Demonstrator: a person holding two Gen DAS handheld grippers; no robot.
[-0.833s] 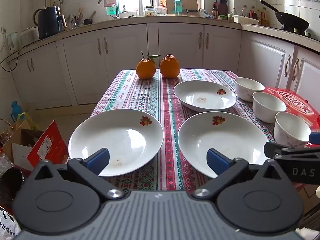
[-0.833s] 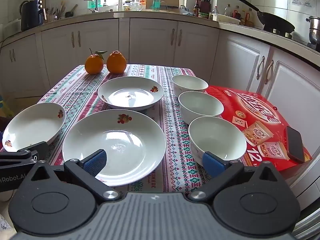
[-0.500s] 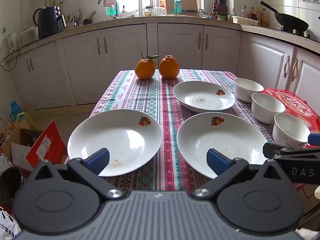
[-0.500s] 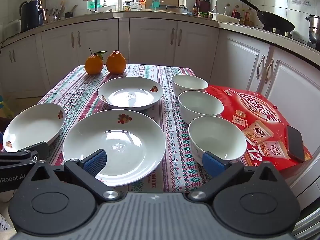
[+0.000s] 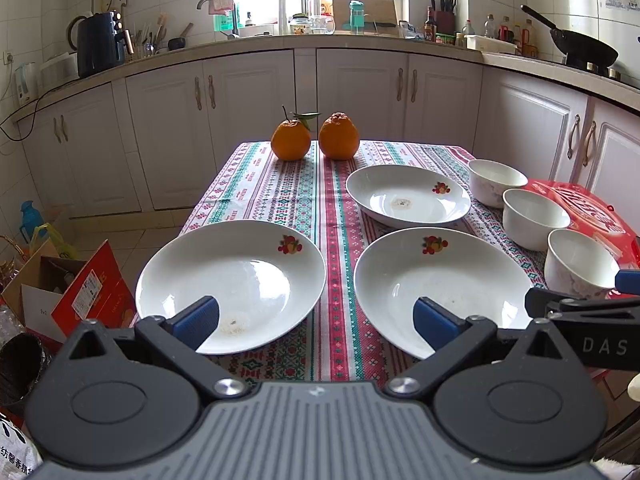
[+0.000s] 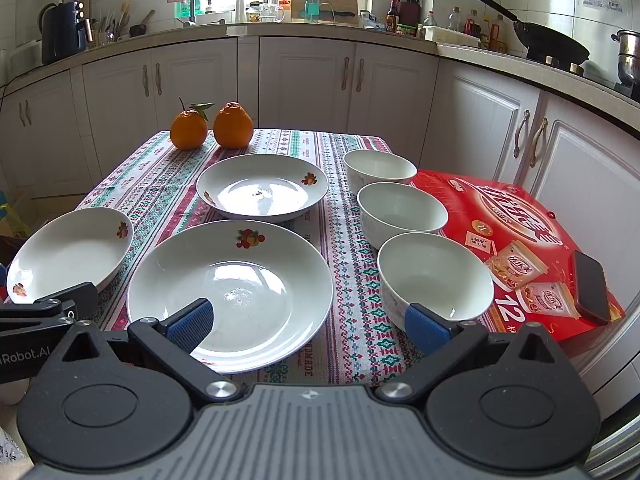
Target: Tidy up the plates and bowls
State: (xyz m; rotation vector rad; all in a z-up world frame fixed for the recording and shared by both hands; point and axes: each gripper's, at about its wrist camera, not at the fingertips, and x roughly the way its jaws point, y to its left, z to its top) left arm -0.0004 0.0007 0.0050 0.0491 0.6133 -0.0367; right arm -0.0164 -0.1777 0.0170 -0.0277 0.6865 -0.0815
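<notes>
Three white plates lie on the patterned tablecloth (image 6: pixel 160 184): a near-left plate (image 5: pixel 230 284), a near-middle plate (image 6: pixel 230 294) and a far plate (image 6: pixel 262 188). Right of these on the cloth, three white bowls form a row: near bowl (image 6: pixel 434 276), middle bowl (image 6: pixel 402 212), far bowl (image 6: pixel 380 168). At the cloth's far end sit two oranges (image 6: pixel 188 130), (image 6: pixel 233 120).

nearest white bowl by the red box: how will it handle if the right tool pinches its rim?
The nearest white glazed bowl looks like rigid ceramic, so probably no flex, and likely to chip if knocked against the middle white bowl. Its glossy surface suggests a slippery rim under the right tool. Deep walls on a seemingly narrow base: it may tip if pushed high.
</notes>
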